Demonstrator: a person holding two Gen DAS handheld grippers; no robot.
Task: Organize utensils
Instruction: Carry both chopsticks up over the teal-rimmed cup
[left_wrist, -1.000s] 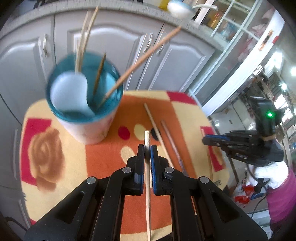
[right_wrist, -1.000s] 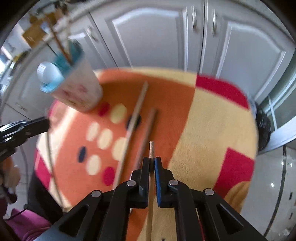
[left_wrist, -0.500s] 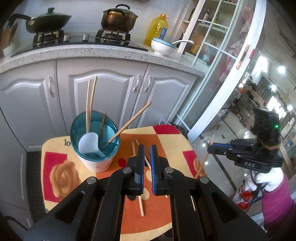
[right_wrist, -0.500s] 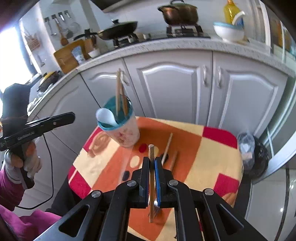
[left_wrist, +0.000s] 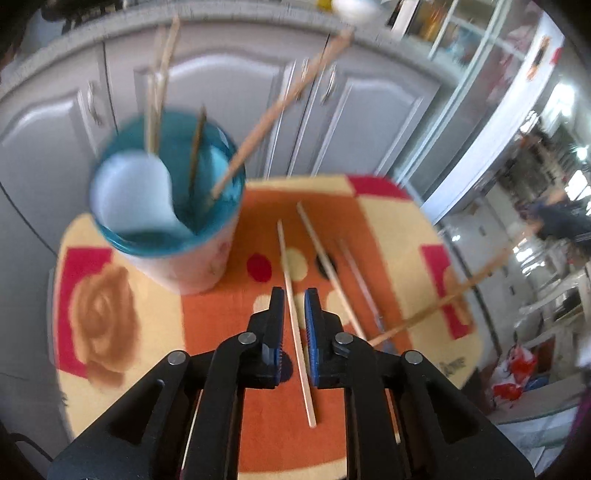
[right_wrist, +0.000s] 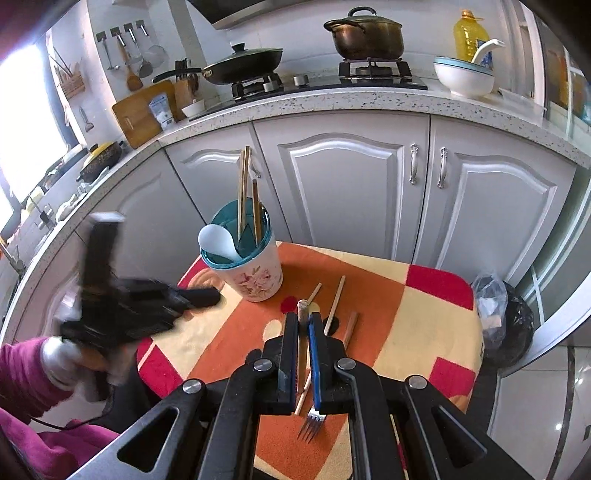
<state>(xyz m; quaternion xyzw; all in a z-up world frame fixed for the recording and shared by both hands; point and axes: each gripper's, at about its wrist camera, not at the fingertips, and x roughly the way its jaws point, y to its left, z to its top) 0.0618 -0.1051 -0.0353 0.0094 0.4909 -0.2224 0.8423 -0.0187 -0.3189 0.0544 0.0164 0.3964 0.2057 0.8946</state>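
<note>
Left tongs (left_wrist: 294, 308) angle steeply down over the desk (left_wrist: 406, 221), jaws opening, a pale chopstick (left_wrist: 295, 317) lying loose between them. Right tongs (right_wrist: 303, 325), held higher, pitch downward, clamped on a wooden stick (right_wrist: 303, 308). The holder cup (right_wrist: 255, 273) stands at the desk's far-left corner.

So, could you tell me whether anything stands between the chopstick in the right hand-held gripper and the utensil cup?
Nothing visible blocks it. The right hand-held gripper holds its chopstick above the mat; the cup beyond is crowded, though its rim shows free space.
</note>
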